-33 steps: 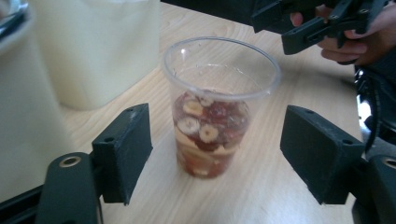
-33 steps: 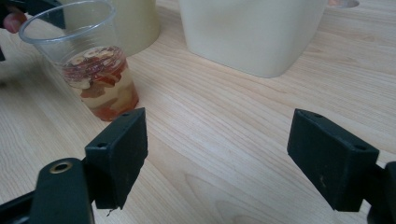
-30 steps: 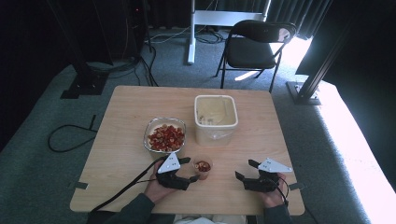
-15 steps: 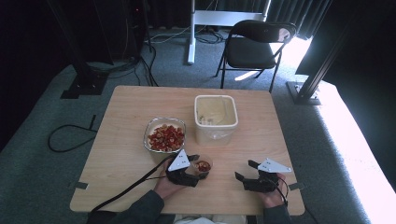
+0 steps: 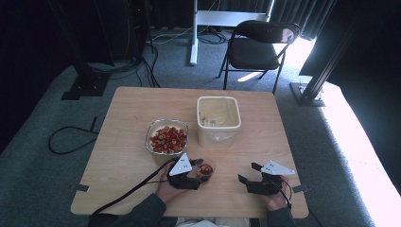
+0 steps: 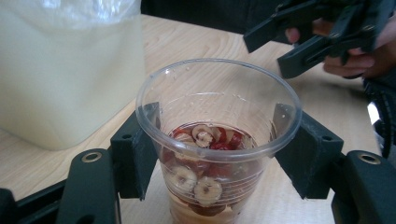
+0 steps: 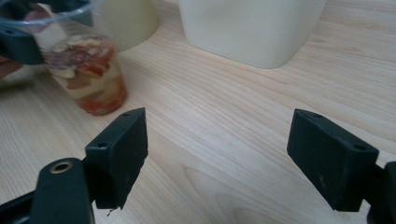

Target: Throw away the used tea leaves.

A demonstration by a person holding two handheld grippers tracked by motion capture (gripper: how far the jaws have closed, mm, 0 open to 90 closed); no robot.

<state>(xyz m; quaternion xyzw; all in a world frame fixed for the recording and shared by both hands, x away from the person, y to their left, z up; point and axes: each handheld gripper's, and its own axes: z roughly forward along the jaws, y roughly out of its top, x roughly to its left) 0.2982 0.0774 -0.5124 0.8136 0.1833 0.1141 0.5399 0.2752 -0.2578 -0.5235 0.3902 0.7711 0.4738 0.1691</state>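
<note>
Since a second ago our left gripper [image 5: 197, 171] has slid in toward the cup [image 5: 205, 169] and its fingers have just been closing, with the cup now between them; the right gripper [image 5: 251, 177] has kept its place.

From the high view, we see the cup standing on the surface [image 5: 123, 156] near our edge, just in front of the glass bowl [image 5: 167, 137] of red fruit slices and the tall cream tub [image 5: 218, 120]. It sits close so both hands can reach it. The right gripper rests well apart, out of the way (waiting its turn, we judge).

In the left gripper view, the fingers [image 6: 135, 149] press on either side of the clear cup [image 6: 217, 140] just under its rim, grasping it where the lip should stop it slipping down. Red and pale slices sit in liquid at the bottom, so we judge an upright hold matters.

In the right gripper view, the fingers [image 7: 119, 154] stand wide and released over bare surface [image 7: 219, 140], the cup [image 7: 88, 74] off to one side.
</note>
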